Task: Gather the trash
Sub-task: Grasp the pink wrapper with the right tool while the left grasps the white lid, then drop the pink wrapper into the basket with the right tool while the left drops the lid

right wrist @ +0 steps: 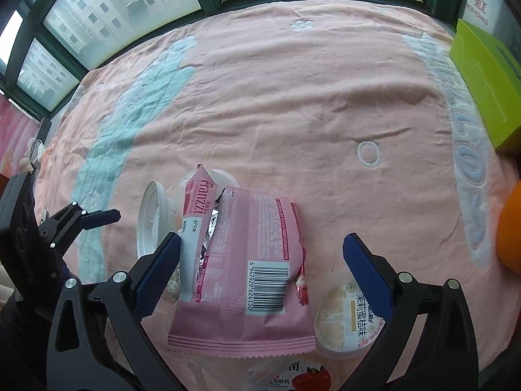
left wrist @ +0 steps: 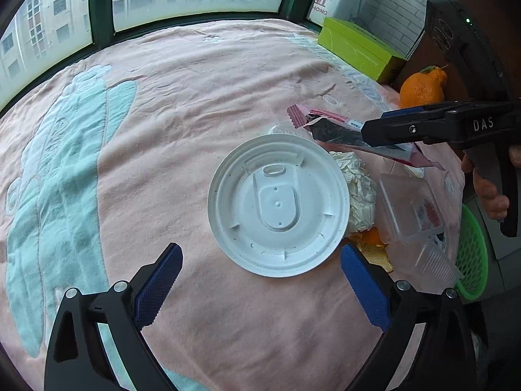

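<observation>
While its blue-padded jaws stand spread wide and empty, the left gripper [left wrist: 260, 280] hovers low over the pink towel [left wrist: 195, 91], aimed at the white plastic cup lid [left wrist: 278, 205] that lies flat just ahead between the fingertips' lines. Behind the lid sit crumpled white paper [left wrist: 359, 195], a clear plastic container [left wrist: 412, 205], a bit of orange peel [left wrist: 374, 244] and a torn pink Franzzi wrapper [left wrist: 325, 130]. Farther right stand a whole orange [left wrist: 423, 88], a lime-green box [left wrist: 358, 45] and a green basket [left wrist: 472, 257]. The right gripper [right wrist: 260, 260], held by a hand [left wrist: 488, 189] from the right, is also released, its fingers straddling the wrapper [right wrist: 247, 270] without pinching it. A peeled yogurt-cup seal [right wrist: 345, 322] lies beside its right finger.
</observation>
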Action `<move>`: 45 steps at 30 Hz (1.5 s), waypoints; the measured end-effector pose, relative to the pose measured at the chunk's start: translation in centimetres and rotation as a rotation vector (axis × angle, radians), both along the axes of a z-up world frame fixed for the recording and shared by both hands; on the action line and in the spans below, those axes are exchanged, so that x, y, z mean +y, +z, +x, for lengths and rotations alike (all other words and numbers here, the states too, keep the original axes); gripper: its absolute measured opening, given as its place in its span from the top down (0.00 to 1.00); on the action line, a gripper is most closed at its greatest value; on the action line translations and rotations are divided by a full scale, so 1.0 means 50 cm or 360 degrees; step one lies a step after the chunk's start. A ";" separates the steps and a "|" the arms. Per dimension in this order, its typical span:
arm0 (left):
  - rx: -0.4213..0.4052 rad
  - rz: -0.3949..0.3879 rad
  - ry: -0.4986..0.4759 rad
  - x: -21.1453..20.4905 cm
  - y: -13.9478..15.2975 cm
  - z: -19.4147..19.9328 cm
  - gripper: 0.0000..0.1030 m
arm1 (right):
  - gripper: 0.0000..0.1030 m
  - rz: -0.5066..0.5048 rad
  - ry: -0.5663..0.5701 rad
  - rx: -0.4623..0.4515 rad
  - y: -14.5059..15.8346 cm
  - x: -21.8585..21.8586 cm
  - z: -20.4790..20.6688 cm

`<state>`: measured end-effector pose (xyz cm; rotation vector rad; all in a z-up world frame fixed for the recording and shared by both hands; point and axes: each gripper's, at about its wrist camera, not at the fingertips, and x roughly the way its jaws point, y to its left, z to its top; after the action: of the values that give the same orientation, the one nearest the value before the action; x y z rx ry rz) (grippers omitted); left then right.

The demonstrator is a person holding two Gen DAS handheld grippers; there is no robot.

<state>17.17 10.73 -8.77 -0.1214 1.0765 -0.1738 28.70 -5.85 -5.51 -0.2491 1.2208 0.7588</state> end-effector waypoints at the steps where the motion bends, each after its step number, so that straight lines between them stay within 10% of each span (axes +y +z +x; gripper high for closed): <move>1: 0.0007 -0.0021 -0.0027 0.002 -0.003 0.006 0.08 | 0.05 0.0008 -0.0006 0.0019 -0.004 -0.001 0.003; 17: 0.0028 -0.0143 -0.0303 0.000 -0.034 0.058 0.08 | 0.31 0.0080 -0.0068 0.0066 0.000 -0.019 0.007; 45: -0.0209 -0.0213 -0.0302 -0.032 0.097 -0.055 0.13 | 0.35 0.0554 -0.0439 -0.0100 0.136 -0.255 -0.143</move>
<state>14.43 9.14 -3.90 -0.1261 0.9443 -0.4197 21.56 -18.61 1.31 0.1779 1.0172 0.7019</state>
